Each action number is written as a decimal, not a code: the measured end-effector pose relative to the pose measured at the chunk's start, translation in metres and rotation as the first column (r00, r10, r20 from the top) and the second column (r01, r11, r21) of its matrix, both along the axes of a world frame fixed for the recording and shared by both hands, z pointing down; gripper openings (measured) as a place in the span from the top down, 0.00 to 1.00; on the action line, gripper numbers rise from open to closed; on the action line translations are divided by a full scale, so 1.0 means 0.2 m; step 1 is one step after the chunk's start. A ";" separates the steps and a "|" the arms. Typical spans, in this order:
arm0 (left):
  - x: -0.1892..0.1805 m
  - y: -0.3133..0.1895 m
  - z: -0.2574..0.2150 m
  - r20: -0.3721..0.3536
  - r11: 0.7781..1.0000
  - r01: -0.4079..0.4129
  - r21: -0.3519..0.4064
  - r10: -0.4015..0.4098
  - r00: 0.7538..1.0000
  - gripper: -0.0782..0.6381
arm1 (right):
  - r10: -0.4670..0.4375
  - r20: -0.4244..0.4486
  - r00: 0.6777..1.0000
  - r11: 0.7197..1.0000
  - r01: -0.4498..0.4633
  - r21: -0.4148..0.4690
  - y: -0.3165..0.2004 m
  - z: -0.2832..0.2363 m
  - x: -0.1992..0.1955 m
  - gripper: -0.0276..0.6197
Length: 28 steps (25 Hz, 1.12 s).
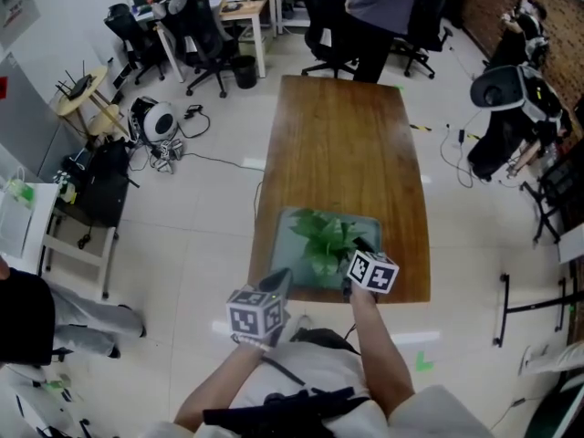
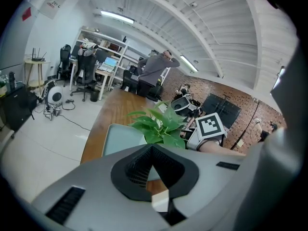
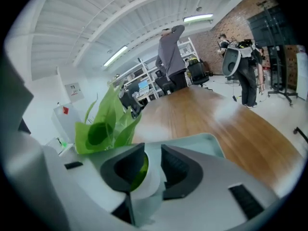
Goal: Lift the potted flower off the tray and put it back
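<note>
A leafy green potted plant stands on a pale green tray at the near end of the wooden table. My right gripper reaches into the plant from the near right. In the right gripper view the pot's white rim sits between the jaws with a gap on the left side, so the right gripper is open; leaves rise on the left. My left gripper hovers at the tray's near left edge. It looks at the plant and the tray; the left gripper is shut, holding nothing.
A person stands at the table's far end among office chairs. A grey machine and stands are on the right. A black case, a round white device and cables lie on the floor at left.
</note>
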<state>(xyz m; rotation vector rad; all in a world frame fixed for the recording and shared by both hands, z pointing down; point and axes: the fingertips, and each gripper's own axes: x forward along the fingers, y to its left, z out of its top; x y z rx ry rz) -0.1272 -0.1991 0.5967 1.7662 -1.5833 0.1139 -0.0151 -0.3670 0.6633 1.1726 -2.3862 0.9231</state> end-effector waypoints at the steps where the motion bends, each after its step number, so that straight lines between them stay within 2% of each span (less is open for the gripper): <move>1: 0.00 0.02 0.00 -0.001 1.000 -0.004 0.001 0.004 1.000 0.90 | 0.024 0.007 1.000 1.000 -0.024 0.007 0.00 -0.03 0.04 0.75; 5: 0.00 0.12 -0.03 -0.010 1.000 -0.016 0.012 0.016 1.000 0.90 | 0.128 0.050 0.991 0.991 -0.130 0.034 0.03 -0.16 0.23 0.75; 6: 0.00 0.15 -0.04 -0.011 1.000 -0.019 0.019 0.019 1.000 0.90 | 0.145 0.059 0.988 0.988 -0.147 0.042 0.06 -0.20 0.28 0.77; 8: 0.02 0.20 -0.09 -0.011 0.999 -0.030 0.036 0.031 0.999 0.90 | 0.163 0.076 0.984 0.984 -0.168 0.065 0.14 -0.30 0.36 0.90; 10: 0.01 0.26 -0.13 -0.018 0.998 -0.039 0.053 0.040 0.999 0.90 | 0.170 0.085 0.982 0.980 -0.178 0.090 0.25 -0.39 0.40 0.91; 12: 0.01 0.35 -0.17 -0.032 0.997 -0.044 0.065 0.046 0.998 0.90 | 0.165 0.092 0.982 0.978 -0.175 0.109 0.39 -0.47 0.40 0.95; 16: 0.04 0.53 -0.24 -0.058 0.994 -0.060 0.095 0.065 0.996 0.90 | 0.138 0.090 0.986 0.980 -0.149 0.133 0.72 -0.57 0.39 0.96; 22: 0.17 0.84 -0.26 -0.111 0.988 -0.097 0.118 0.110 0.988 0.90 | 0.079 0.071 0.994 0.990 -0.086 0.108 1.25 -0.56 0.35 0.96; 28: 0.31 1.01 -0.27 -0.124 0.982 -0.145 0.121 0.159 0.979 0.90 | 0.060 0.085 0.995 0.993 -0.068 0.096 1.55 -0.57 0.40 0.96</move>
